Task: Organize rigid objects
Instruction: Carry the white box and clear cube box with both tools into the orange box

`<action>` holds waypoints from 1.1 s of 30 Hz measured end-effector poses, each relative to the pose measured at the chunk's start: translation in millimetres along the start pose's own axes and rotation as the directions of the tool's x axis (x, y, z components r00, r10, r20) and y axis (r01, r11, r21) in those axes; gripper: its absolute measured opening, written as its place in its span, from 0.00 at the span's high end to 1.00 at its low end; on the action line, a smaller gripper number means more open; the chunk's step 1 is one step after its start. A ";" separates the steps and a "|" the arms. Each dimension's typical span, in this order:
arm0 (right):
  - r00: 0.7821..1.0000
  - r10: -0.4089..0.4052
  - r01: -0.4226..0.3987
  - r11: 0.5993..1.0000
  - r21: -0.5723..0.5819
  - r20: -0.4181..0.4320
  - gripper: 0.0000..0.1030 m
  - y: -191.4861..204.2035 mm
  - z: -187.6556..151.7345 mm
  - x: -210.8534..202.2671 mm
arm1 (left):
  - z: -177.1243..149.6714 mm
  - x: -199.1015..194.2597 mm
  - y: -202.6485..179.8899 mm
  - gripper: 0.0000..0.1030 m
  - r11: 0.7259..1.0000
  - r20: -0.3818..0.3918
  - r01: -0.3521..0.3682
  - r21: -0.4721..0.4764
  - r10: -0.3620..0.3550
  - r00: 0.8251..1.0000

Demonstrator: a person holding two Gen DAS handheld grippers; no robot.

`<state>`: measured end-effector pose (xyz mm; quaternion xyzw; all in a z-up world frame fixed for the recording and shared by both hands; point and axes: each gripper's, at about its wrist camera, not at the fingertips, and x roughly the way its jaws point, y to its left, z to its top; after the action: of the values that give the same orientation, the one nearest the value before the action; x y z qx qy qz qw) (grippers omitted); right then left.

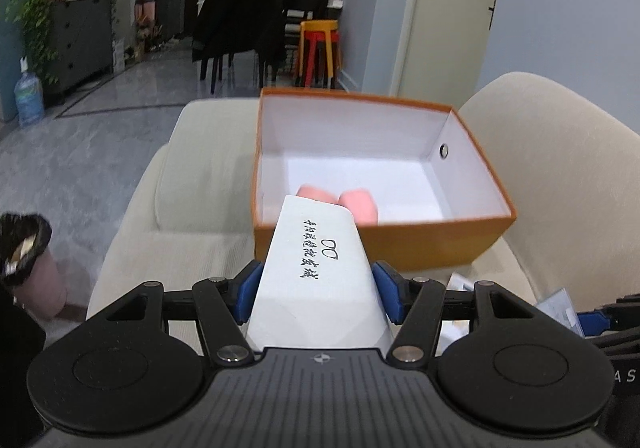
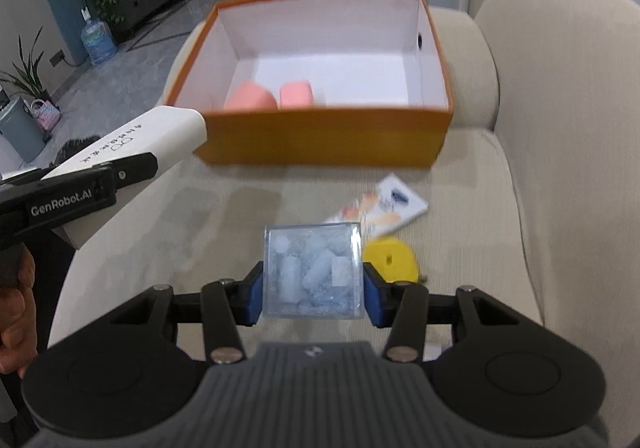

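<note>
On the beige sofa (image 2: 280, 200) at twelve o'clock sits an open orange box (image 2: 320, 136) with two pink pieces (image 2: 296, 94) inside. The left gripper (image 1: 316, 288) has its jaws pinching a white case (image 1: 316, 272) with handwriting, held off the cushion. The right gripper (image 2: 312, 288) has its jaws clamped on a clear plastic cube (image 2: 312, 272), perhaps filled with pale pellets. At two o'clock lie a yellow disc (image 2: 390, 254) and a leaflet (image 2: 384, 208).

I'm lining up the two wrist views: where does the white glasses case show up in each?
Left wrist: white glasses case at bottom centre, clamped in the left gripper, tip over the near wall of the orange box.
Right wrist: same case at left edge, pointing toward the box.
Shared landmark: the orange box.
</note>
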<state>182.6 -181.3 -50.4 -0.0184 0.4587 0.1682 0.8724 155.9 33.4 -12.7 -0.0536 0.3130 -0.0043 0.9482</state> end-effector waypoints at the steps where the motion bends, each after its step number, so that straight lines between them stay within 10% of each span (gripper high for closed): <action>1: 1.000 0.001 -0.001 1.000 -0.001 0.009 0.53 -0.5 5.7 -1.0 | 5.1 1.5 -0.4 0.33 1.000 0.005 0.002 0.004 -0.002 1.000; 19: 0.995 -0.005 0.006 1.000 -0.007 0.100 0.53 -20.0 119.6 15.9 | 70.2 73.6 -18.9 0.33 0.988 0.029 0.062 0.140 -0.067 0.997; 33: 0.998 -0.032 0.032 0.999 -0.013 0.048 0.53 -37.2 144.1 72.9 | 72.7 145.0 -21.5 0.33 0.994 -0.040 0.105 0.034 -0.104 0.994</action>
<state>346.7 -169.4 -30.3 -0.0276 0.4360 0.1577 0.8856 316.2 13.1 -38.4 -0.0526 0.3277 -0.0605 0.9414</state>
